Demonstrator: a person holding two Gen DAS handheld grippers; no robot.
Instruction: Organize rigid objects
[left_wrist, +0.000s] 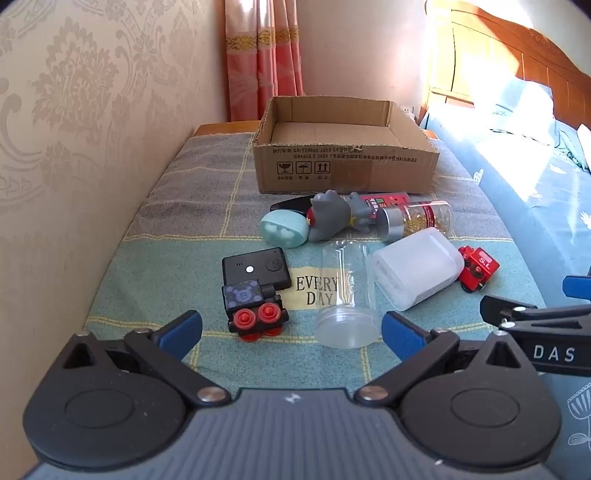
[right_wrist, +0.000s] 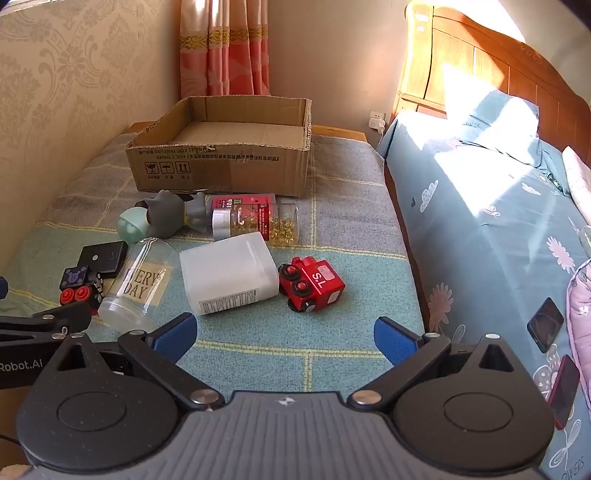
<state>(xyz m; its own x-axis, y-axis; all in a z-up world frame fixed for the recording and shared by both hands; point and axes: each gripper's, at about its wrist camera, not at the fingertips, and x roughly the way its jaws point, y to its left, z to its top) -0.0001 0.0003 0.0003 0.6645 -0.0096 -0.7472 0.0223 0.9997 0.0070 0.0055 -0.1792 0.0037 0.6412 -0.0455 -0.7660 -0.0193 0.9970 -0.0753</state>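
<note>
While both grippers' fingers (left_wrist: 400, 328) stand spread and empty, the clear jar (left_wrist: 345, 291) looks light, slippery, best pinched across its middle.

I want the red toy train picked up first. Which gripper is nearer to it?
Right. The open right gripper hovers just short of the red toy train, which lies almost straight ahead. The open left gripper faces the black toy train, with the red one far off to its right.

Black left gripper (left_wrist: 291, 326) (blue pads (left_wrist: 183, 326), silver screws).
</note>
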